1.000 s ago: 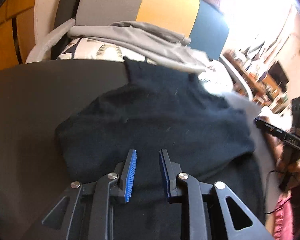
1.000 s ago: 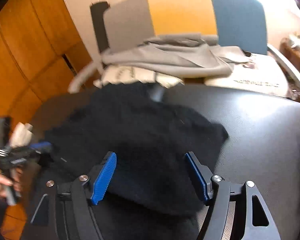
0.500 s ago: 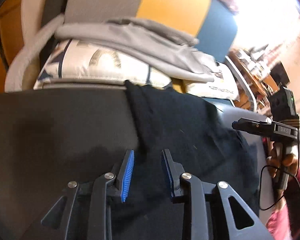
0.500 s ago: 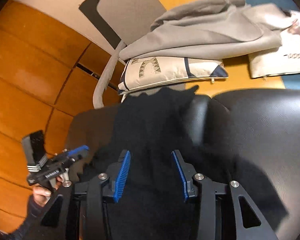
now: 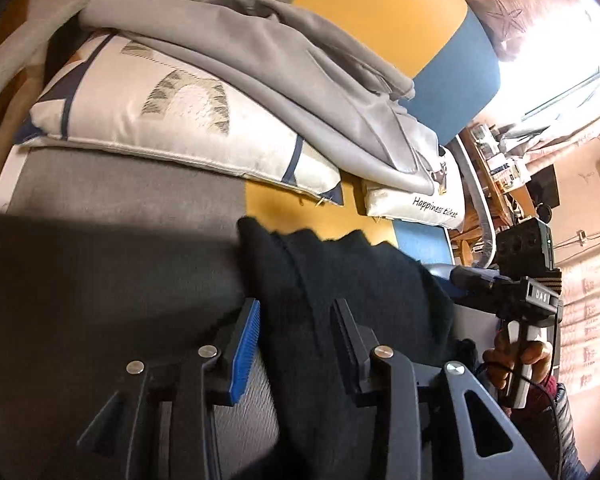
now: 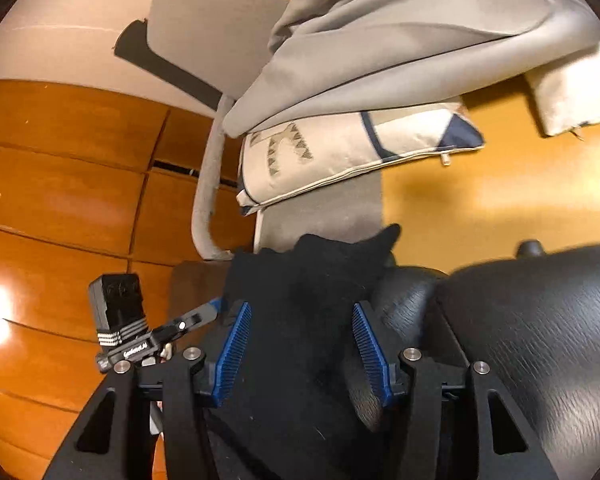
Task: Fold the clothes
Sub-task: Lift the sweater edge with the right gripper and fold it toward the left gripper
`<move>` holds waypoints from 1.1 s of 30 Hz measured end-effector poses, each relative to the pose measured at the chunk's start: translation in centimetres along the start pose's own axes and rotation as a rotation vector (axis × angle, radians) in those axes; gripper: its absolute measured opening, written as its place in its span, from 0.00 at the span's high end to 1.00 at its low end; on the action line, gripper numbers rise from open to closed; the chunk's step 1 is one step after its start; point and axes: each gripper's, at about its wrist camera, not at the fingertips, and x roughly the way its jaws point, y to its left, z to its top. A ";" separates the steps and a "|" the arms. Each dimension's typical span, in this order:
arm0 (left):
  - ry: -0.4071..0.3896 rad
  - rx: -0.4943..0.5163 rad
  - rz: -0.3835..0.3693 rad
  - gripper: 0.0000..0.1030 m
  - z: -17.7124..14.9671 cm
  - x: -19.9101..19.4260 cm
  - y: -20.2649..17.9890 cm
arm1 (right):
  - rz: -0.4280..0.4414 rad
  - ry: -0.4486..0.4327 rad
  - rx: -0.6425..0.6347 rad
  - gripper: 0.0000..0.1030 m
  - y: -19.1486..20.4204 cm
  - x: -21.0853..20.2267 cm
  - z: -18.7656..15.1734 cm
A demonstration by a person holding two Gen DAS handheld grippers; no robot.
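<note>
Here, surroundings: a patterned cushion (image 5: 172, 120) and a grey garment (image 5: 300, 80) lie on the grey, yellow and blue sofa (image 5: 380, 12) beyond the far edge of the black seat (image 5: 80, 280); a second cushion (image 5: 416, 200) reads "Happiness ticket".
Task garment: the black garment (image 5: 340, 288) lies bunched on the black seat, its far hem reaching that seat's far edge.
Left gripper (image 5: 296, 328): jaws apart, black cloth running between them; whether the pads touch it cannot be told.
Right gripper (image 6: 300, 340): jaws apart, wider, over the same cloth.
Materials: the seat is grained and leather-like; the garment is matte and fuzzy; the gripper pads (image 6: 232, 356) are ribbed and blue.
Left side: wooden panels (image 6: 60, 200).
Hard to read: the garment's near part is cut off below both grippers; its folds merge in the dark.
</note>
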 end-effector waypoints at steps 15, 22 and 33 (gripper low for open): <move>-0.062 0.046 -0.023 0.93 0.2 -1.3 -1.3 | -0.135 -0.015 -0.238 0.95 3.6 1.2 -0.4; -0.121 0.062 -0.012 0.93 -0.7 -4.2 -3.0 | -0.137 -0.059 -0.267 0.95 5.8 -1.8 -2.0; -0.015 -0.025 0.092 0.50 -0.1 -1.1 0.2 | -0.163 -0.051 -0.255 0.95 5.6 -2.4 -3.2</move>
